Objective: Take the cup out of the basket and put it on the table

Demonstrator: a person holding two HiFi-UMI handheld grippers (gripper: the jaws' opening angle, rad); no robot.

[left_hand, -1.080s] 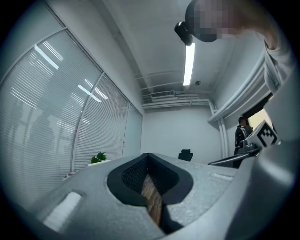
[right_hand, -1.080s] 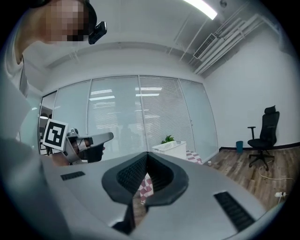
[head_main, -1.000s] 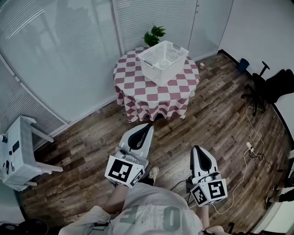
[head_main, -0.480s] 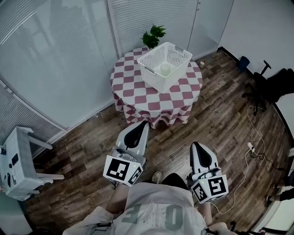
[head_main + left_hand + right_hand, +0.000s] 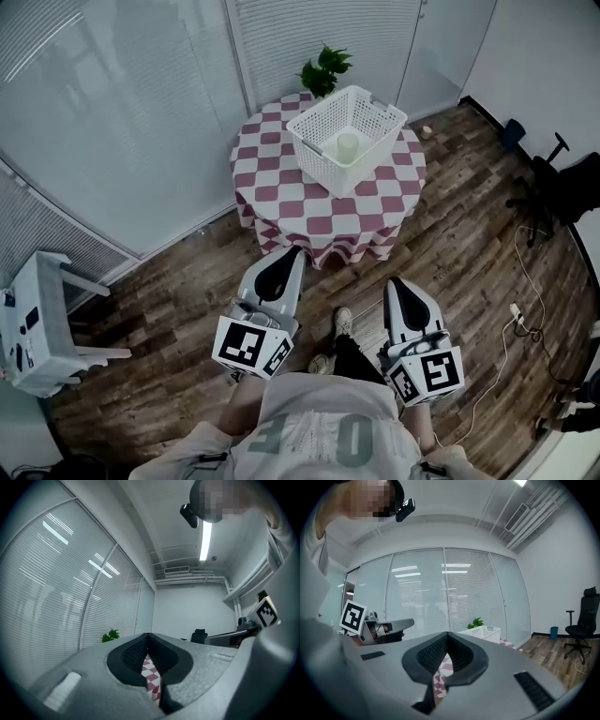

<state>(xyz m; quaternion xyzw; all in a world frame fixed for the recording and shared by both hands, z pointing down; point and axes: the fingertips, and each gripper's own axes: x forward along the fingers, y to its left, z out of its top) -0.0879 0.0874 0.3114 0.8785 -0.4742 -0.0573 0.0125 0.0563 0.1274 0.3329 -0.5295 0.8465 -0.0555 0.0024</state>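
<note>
A white lattice basket (image 5: pixel 367 117) stands on a round table with a red-and-white checked cloth (image 5: pixel 323 202), far ahead of me. A pale cup (image 5: pixel 348 145) stands upright inside the basket. My left gripper (image 5: pixel 292 254) and right gripper (image 5: pixel 397 284) hang low in front of the person's body, well short of the table. Both point toward it. In the left gripper view the jaws (image 5: pixel 149 637) are shut with nothing in them. The right gripper's jaws (image 5: pixel 447 635) are also shut and empty, and the basket (image 5: pixel 483 631) shows small beyond them.
A potted plant (image 5: pixel 325 70) stands behind the table by the blinds. A white stool (image 5: pixel 37 323) is at the left, with an office chair (image 5: pixel 562 183) and floor cables (image 5: pixel 520 314) at the right. Wood floor lies between me and the table, with the person's shoe (image 5: pixel 342 322) on it.
The person has stepped forward; a foot now shows between the grippers. The table and basket shifted slightly right in the view. Both grippers stay shut and low.
</note>
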